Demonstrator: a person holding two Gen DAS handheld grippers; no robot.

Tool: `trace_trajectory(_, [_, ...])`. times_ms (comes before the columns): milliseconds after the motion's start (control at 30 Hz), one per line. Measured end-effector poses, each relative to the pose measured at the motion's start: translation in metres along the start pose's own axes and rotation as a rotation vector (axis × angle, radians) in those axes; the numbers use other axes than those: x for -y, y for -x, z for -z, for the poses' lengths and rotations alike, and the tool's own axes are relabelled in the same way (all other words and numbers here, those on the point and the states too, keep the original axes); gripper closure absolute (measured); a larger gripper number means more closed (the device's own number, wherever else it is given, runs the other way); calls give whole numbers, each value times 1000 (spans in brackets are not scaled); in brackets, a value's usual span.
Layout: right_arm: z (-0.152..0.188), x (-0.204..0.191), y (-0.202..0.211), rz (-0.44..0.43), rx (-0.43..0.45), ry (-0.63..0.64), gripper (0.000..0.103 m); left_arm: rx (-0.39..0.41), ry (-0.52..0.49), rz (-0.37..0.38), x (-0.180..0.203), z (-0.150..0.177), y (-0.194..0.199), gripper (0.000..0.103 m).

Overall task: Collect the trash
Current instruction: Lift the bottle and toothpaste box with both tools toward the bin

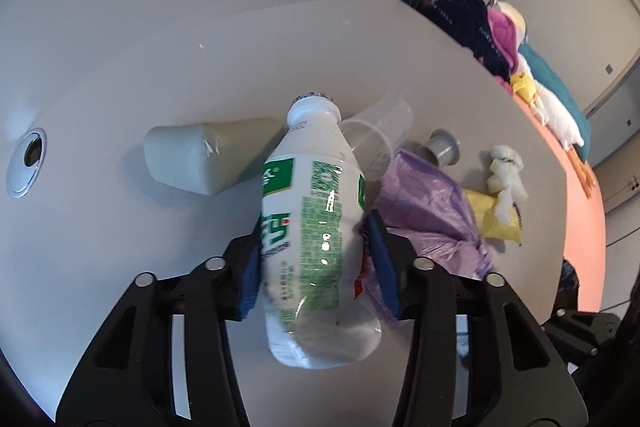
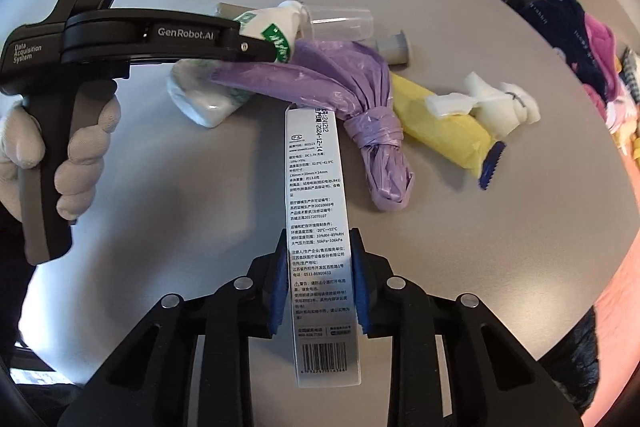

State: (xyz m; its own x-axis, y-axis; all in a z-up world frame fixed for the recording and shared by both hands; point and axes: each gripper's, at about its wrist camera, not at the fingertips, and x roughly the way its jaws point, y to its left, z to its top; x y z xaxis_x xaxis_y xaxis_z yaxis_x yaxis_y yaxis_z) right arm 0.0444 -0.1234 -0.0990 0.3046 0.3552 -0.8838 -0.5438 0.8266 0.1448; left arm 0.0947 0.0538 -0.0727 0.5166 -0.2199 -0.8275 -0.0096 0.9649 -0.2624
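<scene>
Left wrist view shows the left hand-held gripper (image 1: 316, 259) pinching a white bottle (image 1: 316, 227) above the purple bag (image 1: 432, 215); the right hand-held gripper (image 2: 318, 283) clamps a long printed box (image 2: 318, 227). Neither looks bagged yet, and the bag appears knotted. Beside it on the worktop (image 2: 440, 267) lie a clear cup (image 1: 376, 143), yellow wrapper (image 2: 440, 123), and tissue wad (image 2: 500, 103).

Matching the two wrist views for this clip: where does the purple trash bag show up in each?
Left wrist: the purple trash bag lies right of centre on the table, just past the white bottle held in the left gripper.
Right wrist: the bag is upper centre, its knotted end towards the camera, beyond the long white box in the right gripper.
Shared landmark: the yellow packet beside the bag.
</scene>
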Motion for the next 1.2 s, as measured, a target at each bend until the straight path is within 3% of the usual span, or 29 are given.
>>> trace_trajectory(100, [1, -1, 5, -31, 10, -13, 74, 32, -9, -11, -1, -2, 11, 72])
trace_trajectory(300, [-6, 2, 16, -60, 39, -29, 74, 50, 16, 2, -8, -2, 23, 76])
trace_trajectory(367, [-7, 4, 18, -51, 48, -33, 74, 40, 31, -2, -10, -2, 21, 73])
trace_trajectory(433, [-8, 6, 21, -42, 58, -43, 74, 13, 52, 0, -12, 0, 17, 63])
trace_trajectory(500, [-7, 7, 23, -29, 63, -52, 74, 4, 60, 1, -13, 2, 15, 46])
trace_trajectory(600, [-4, 10, 26, -15, 65, -69, 74, 1, 75, 12, -15, 3, 13, 45])
trace_trajectory(1033, [7, 6, 39, 7, 90, -121, 74, -60, 161, 64, -25, -3, -5, 45])
trace_trajectory(1067, [6, 8, 39, 7, 91, -122, 74, -55, 147, 54, -23, -2, -4, 51])
trace_trajectory(1200, [5, 9, 44, 15, 104, -129, 74, -28, 85, 50, -13, -2, 3, 60])
